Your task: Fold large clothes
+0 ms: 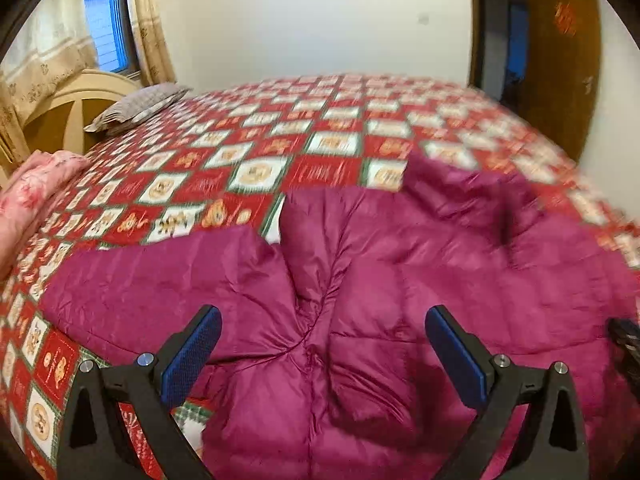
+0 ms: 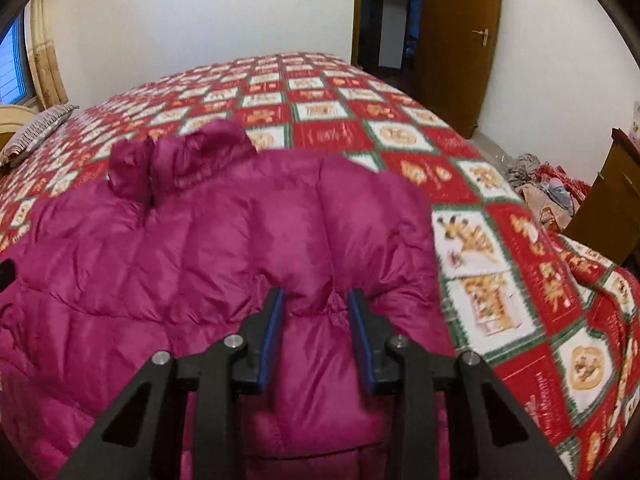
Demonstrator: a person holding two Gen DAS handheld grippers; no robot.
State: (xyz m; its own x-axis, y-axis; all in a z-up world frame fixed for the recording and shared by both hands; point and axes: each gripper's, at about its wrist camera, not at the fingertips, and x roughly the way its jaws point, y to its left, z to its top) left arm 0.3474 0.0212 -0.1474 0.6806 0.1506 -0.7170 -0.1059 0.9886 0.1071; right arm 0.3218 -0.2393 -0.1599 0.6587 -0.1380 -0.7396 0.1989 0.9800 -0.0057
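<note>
A magenta puffer jacket point(image 1: 380, 280) lies spread on the bed near its front edge; it also shows in the right wrist view point(image 2: 224, 232). Its collar point(image 2: 188, 160) points toward the far side. My left gripper point(image 1: 322, 320) is open wide just above the jacket's middle, holding nothing. My right gripper point(image 2: 316, 300) is closed on a puffed fold of the jacket's right part, fabric bulging between the blue pads point(image 2: 272, 336). A dark piece of the right gripper shows at the right edge of the left wrist view point(image 1: 626, 336).
The bed point(image 2: 472, 240) has a red, white and green patterned cover. A grey pillow point(image 1: 136, 108) and a pink quilt point(image 1: 36, 196) lie at the left. A brown door point(image 2: 456, 40) and a clothes pile point(image 2: 544, 192) are at the right.
</note>
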